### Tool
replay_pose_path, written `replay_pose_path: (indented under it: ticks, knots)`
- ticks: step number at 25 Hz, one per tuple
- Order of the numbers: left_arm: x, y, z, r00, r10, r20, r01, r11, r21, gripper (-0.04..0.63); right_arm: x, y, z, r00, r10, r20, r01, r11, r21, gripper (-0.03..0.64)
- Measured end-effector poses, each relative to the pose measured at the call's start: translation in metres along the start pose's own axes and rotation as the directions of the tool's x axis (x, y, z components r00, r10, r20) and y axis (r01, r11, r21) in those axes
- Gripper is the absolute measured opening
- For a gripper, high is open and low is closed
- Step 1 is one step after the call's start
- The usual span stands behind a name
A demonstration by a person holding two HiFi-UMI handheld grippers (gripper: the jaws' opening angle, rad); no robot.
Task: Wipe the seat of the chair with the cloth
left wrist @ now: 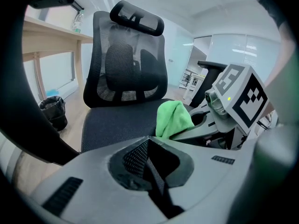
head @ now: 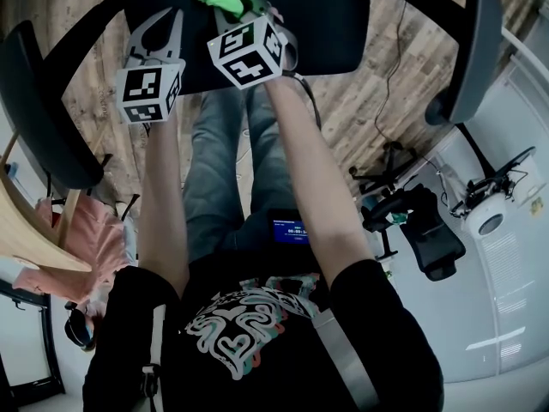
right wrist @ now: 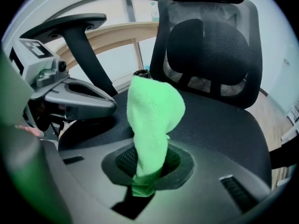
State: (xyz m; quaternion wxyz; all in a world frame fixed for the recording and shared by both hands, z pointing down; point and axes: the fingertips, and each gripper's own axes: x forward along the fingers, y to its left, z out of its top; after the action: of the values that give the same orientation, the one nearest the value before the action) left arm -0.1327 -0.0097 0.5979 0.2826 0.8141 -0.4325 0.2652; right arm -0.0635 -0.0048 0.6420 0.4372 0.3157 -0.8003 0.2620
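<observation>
- Cloth (right wrist: 152, 111), bright green, is pinched between the jaws of the right gripper (right wrist: 148, 171); its loose part stands up beyond the jaw tips in a rounded fold.
- This gripper is over the dark seat (head: 326, 24) of the chair, near the middle of the seat. Whether the cloth touches the seat fabric, I cannot tell.
- Left gripper (left wrist: 148, 141) has its jaws pressed together, and nothing is between them.
- In the head view the left gripper is just beside the right one, at its left, over the front part of the seat. The two marker cubes are close but apart.
- From the left gripper view, the green cloth shows ahead and to the right, above the seat surface.
- The mesh backrest (right wrist: 210, 45) stands upright behind the seat, with a headrest (left wrist: 138, 17) on top.
- One armrest (head: 43, 101) is at the left of the seat and another armrest (head: 472, 50) at the right.
- The chair stands on a wooden floor (head: 386, 101). A black bin (left wrist: 53, 108) is on the floor under a wooden desk (left wrist: 46, 31), left of the chair.
</observation>
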Motion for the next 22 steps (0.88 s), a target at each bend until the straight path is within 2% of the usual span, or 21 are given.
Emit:
replay_pose_path:
  ticks: [9, 14, 22]
  knots:
    - [-0.001, -0.008, 0.006, 1.000, -0.001, 0.003, 0.001, 1.000, 0.025, 0.000, -0.025, -0.022, 0.004, 0.998, -0.044, 0.054, 0.044, 0.999, 0.015, 0.058]
    - [-0.007, -0.012, 0.021, 0.999, 0.008, 0.031, -0.009, 0.999, 0.045, 0.000, -0.040, -0.025, 0.002, 0.996, -0.059, 0.074, 0.058, 0.998, 0.024, 0.060]
    - [0.000, -0.045, 0.049, 0.998, -0.014, 0.060, 0.009, 0.996, 0.092, 0.000, -0.081, -0.052, -0.019, 0.990, -0.098, 0.097, 0.095, 0.995, 0.040, 0.060]
